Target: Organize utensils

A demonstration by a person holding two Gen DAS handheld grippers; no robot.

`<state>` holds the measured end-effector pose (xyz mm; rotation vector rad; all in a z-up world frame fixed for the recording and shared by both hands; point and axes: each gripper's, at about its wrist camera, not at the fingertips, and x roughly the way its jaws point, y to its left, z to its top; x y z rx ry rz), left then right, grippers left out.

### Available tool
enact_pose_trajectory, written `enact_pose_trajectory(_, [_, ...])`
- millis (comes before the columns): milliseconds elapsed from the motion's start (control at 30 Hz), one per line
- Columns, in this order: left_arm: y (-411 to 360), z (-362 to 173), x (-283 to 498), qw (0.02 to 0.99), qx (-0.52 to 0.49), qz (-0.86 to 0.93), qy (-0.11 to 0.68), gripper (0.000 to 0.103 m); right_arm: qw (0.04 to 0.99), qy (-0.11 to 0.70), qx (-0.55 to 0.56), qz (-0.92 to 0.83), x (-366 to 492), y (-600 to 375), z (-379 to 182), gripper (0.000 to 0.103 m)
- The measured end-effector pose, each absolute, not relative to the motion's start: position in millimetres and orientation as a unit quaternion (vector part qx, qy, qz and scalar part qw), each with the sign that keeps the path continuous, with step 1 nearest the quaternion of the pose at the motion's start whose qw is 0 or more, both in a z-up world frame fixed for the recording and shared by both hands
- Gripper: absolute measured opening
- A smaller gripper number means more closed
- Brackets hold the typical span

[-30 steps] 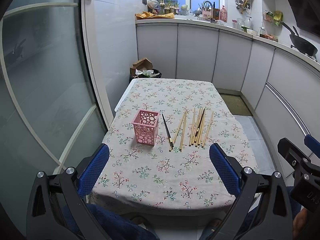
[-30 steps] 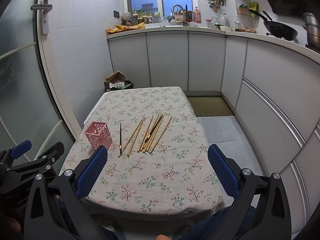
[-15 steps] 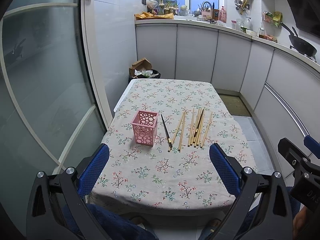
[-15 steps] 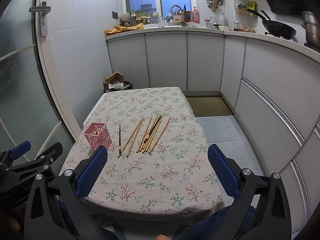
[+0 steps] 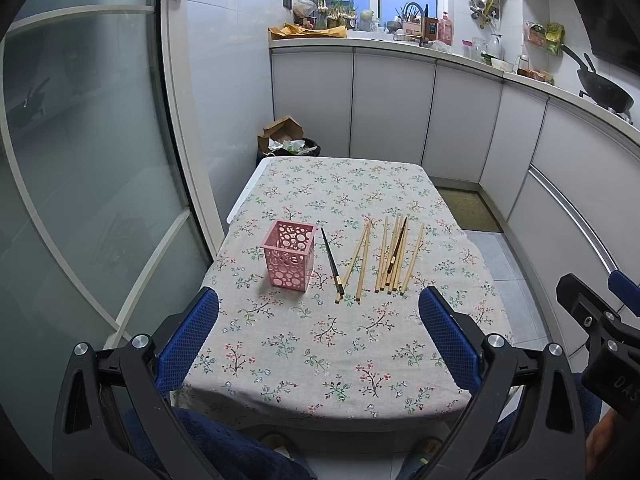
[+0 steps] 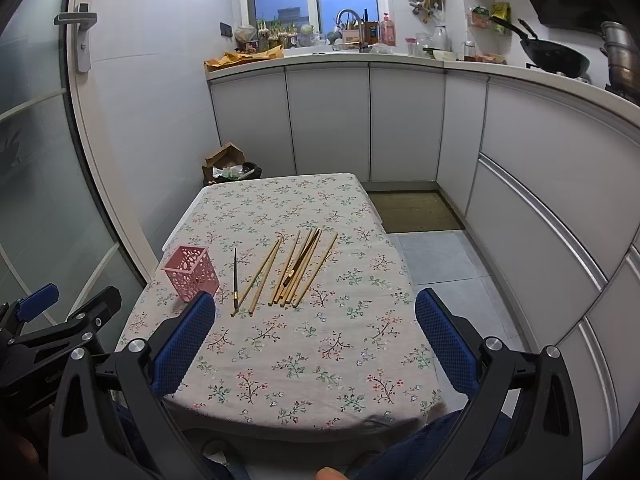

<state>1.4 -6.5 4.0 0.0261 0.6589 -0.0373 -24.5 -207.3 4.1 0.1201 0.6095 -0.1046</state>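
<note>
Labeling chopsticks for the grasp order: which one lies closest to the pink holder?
The lone dark chopstick, lying just right of the pink holder. It lies apart; the other dark one sits in the light wooden bunch farther right.

text: "DAS" | on: right gripper [image 5: 612,376] body | rest cut off

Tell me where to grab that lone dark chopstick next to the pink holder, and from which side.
Grip the dark chopstick near its thicker near end, where the light band shows, coming straight down from above with the jaws across its width. It lies flat on the tablecloth, apart from the pink holder, though a wooden chopstick meets that end, so pinch narrowly.
</note>
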Motion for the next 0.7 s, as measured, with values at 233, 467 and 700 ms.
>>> enact_pose_trajectory(233, [-6.8,3.6,0.9,0.946,0.013,-0.019,0.324,0.096,0.951,0.299,0.058,-0.054,-22.8,-208.0,3.4,0.097])
enact_pose_trajectory(467, [-3.1,2.0,17.2,0.942,0.010,-0.025,0.334,0.096,0.950,0.306,0.057,-0.042,-6.5,-213.2,3.5,0.097])
enact_pose_trajectory(700, [10.0,-2.5,73.3,0.931,-0.018,-0.029,0.363,0.096,0.902,0.401,0.156,0.028,86.3,-258.1,-31.4,0.097])
